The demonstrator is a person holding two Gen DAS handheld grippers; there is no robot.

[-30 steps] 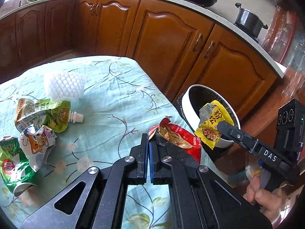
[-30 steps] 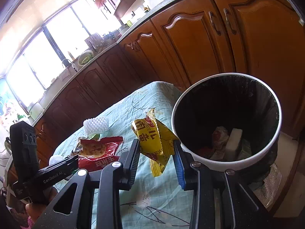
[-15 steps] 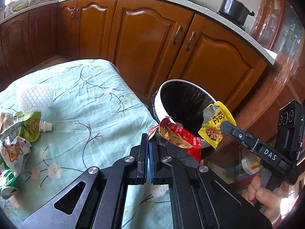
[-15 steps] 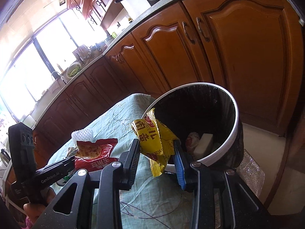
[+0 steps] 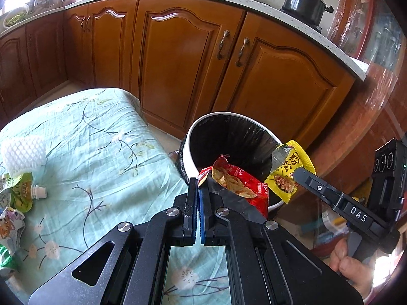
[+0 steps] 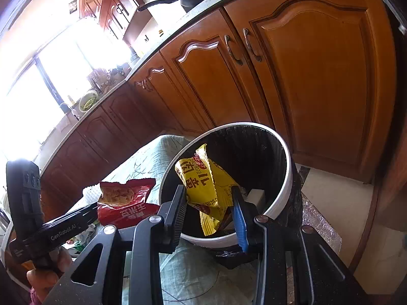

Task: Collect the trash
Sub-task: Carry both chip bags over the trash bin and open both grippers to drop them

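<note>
Wooden kitchen cabinets back a white-rimmed, black-lined round bin; left tongs clench a red crinkled snack packet, right tongs a yellow foil wrapper over it, undropped; pouches remain on the tabletop's far left.

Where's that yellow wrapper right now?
The yellow wrapper is clamped in the right gripper, held over the open trash bin, right of the red wrapper.

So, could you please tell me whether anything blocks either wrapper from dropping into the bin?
Nothing visible does. The yellow wrapper in the right claw hangs over the open bin; the red wrapper in the left claw sits at its rim.
</note>
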